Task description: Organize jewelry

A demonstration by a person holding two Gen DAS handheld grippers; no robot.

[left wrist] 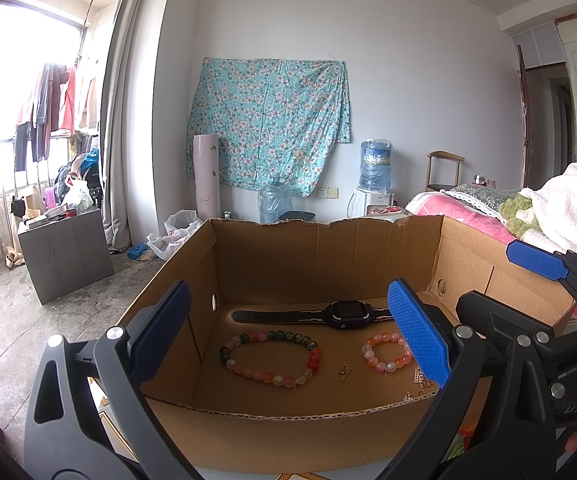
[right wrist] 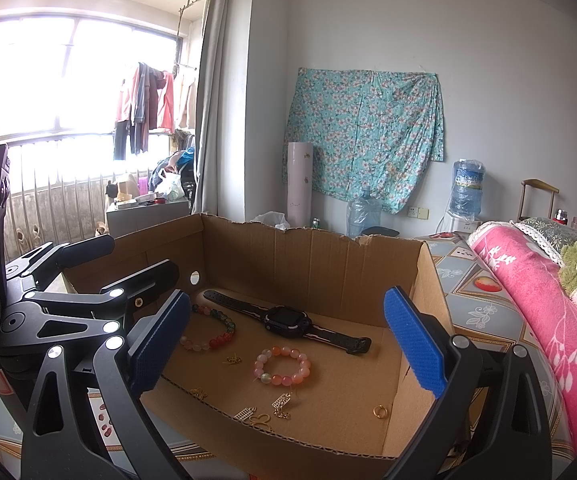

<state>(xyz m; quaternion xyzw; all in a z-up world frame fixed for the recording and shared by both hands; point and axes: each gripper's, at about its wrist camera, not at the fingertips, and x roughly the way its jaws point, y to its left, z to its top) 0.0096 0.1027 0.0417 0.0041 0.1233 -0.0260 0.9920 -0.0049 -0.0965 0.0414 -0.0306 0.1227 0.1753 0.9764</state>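
Inside the box (left wrist: 464, 256), the watch (left wrist: 350, 314) lies lengthwise along its back wall; both claws gape, seemingly empty.

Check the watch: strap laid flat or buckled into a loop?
Laid flat. The watch lies stretched out on the cardboard box floor, both strap ends extended in opposite directions, unbuckled.
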